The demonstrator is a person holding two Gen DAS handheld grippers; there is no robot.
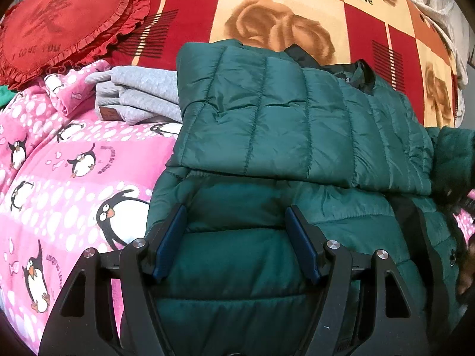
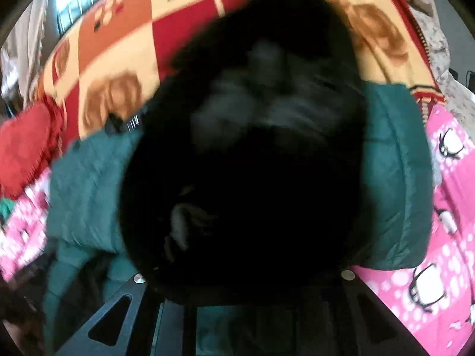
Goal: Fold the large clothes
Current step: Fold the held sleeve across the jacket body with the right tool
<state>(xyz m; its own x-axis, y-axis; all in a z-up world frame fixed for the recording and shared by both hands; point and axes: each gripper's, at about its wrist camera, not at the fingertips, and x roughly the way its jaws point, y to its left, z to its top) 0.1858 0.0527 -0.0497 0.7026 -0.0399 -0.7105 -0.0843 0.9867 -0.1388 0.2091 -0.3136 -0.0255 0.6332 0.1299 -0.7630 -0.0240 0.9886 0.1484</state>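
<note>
A dark green quilted jacket (image 1: 297, 124) lies on the pink penguin blanket (image 1: 74, 178), with its upper part folded over itself and a black collar showing at the back. My left gripper (image 1: 235, 211) hovers open over the jacket's near part, blue pads (image 1: 170, 243) wide apart. The right wrist view is blurred. There the jacket's black lining (image 2: 252, 118) fills the middle and hides the fingertips of my right gripper (image 2: 242, 277), which is shut with this cloth bunched at it. Green quilting (image 2: 394, 178) shows on both sides.
A folded grey garment (image 1: 139, 98) lies left of the jacket. A red heart-shaped frilled cushion (image 1: 59, 26) sits at the far left. Behind is a red, orange and cream chequered blanket (image 1: 267, 0) with roses. Pale knitted cloth (image 1: 439, 6) lies at the far right.
</note>
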